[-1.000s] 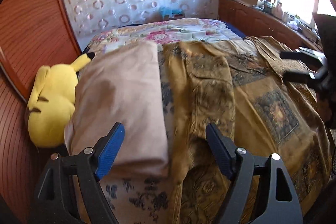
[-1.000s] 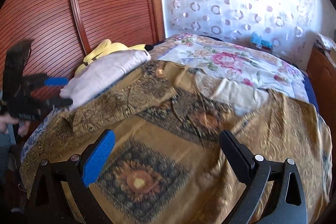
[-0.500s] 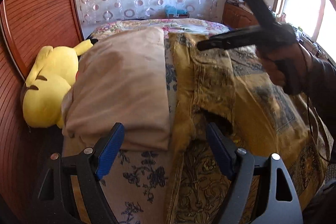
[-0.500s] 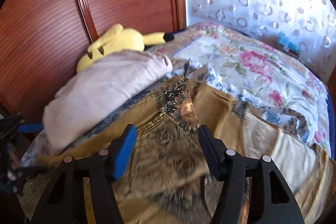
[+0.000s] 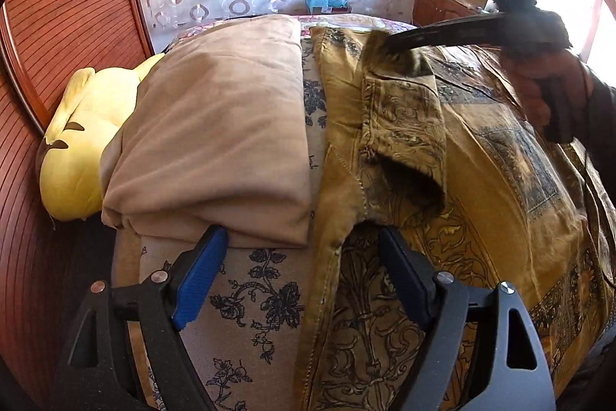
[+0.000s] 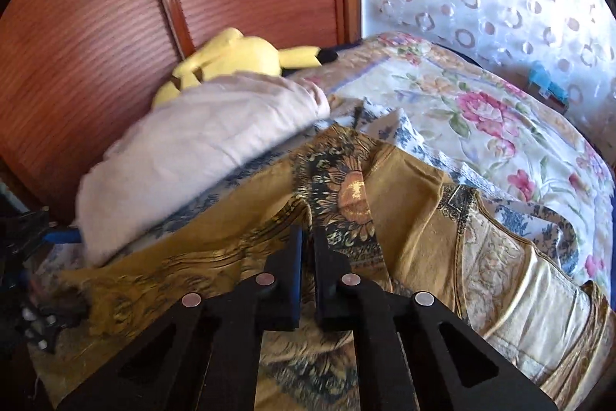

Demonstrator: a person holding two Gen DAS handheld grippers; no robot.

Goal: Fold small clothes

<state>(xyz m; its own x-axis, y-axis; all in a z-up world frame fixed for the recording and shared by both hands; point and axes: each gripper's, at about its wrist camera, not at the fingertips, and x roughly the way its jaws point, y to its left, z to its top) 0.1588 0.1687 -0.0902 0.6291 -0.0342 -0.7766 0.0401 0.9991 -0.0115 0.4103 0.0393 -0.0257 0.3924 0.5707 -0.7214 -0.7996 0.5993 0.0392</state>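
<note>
On the bed (image 6: 481, 110), toward its headboard side, I have the mustard patterned garment (image 5: 481, 180) still spread mostly flat, one sleeve lying beside a folded beige cloth (image 5: 215, 126). My right gripper (image 6: 307, 237) has its jaws closed on a bunched fold of that garment near the collar. My left gripper (image 5: 296, 264) hangs with jaws wide apart over the garment's near edge and the blue-flowered sheet (image 5: 254, 295), pinching nothing. As I read it, folding has barely begun: one grasp made, no fold laid, the beige piece possibly finished already.
</note>
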